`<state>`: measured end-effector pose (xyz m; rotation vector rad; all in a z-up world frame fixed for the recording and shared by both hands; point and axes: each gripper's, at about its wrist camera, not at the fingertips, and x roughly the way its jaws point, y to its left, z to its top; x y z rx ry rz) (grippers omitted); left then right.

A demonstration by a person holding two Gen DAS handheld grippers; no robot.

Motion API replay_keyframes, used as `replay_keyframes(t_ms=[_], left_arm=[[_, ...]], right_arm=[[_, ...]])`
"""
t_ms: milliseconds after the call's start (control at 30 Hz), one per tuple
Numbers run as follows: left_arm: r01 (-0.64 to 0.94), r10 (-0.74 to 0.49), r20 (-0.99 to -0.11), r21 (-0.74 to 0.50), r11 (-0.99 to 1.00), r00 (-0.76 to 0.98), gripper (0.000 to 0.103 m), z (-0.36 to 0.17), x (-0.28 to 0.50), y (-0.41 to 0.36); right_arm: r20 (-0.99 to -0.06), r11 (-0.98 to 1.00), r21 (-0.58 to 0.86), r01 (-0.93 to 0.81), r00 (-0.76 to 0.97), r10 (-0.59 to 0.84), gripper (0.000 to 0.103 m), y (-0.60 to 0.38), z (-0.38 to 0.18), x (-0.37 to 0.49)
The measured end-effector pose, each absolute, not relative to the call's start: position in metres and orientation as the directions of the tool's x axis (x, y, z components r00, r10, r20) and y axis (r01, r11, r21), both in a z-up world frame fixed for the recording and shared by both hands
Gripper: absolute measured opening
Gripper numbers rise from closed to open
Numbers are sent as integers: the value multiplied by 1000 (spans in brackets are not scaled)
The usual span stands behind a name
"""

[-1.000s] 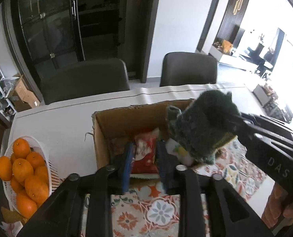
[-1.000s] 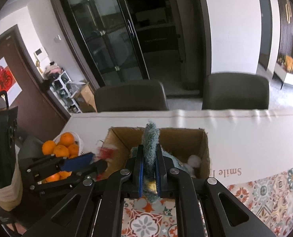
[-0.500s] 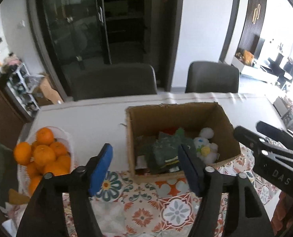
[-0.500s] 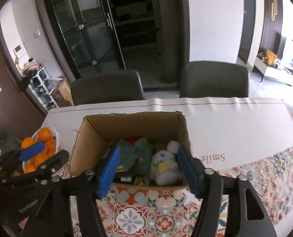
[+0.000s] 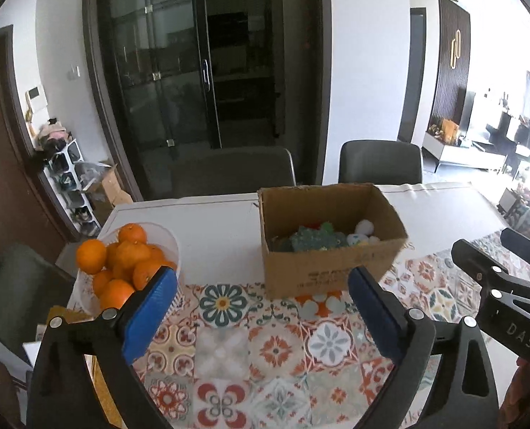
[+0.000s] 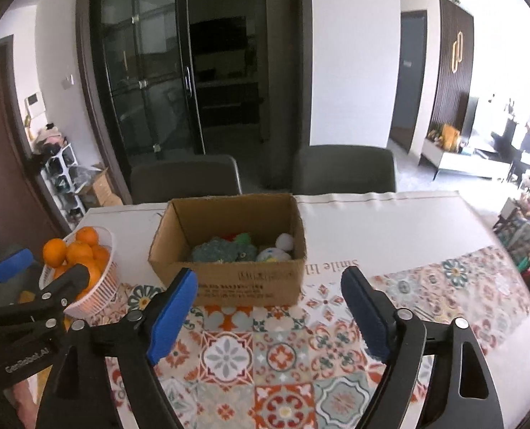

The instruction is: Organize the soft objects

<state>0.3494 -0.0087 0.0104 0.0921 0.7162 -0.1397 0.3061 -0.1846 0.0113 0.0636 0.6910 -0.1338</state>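
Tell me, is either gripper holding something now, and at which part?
Nothing is held. The left gripper and right gripper are both opening with nothing between their pads; the soft toys lie in the box.

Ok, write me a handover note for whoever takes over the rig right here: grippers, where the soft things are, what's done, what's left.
Left gripper: empty, jaws opening, over the patterned cloth short of the box.
Right gripper: empty, jaws opening, also short of the box.
Soft things: green toy and white toy lie in the box, with something red behind them.
Nearby: basket of oranges left of the box, not part of the job.
Done: every soft thing in view is boxed.
Left: no loose soft thing shows on the table; check outside these views.
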Motion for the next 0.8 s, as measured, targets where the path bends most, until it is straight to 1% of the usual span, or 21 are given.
replay_keyframes(t_ms=[167, 300, 533, 800], left_arm=[[174, -113, -629, 36, 984, 769, 102, 17, 303, -5], [176, -110, -595, 52, 983, 796, 103, 24, 268, -4], [163, -122, -573, 20, 986, 810, 103, 32, 213, -5], [148, -111, -546, 24, 989, 831, 103, 38, 147, -11]], right_arm=[[-607, 990, 18, 140, 788, -100, 91, -179, 20, 261], [-583, 991, 22, 134, 807, -96, 92, -176, 25, 233], [-560, 995, 29, 98, 826, -65, 92, -179, 33, 179], [-536, 996, 18, 89, 842, -66, 92, -184, 39, 117]])
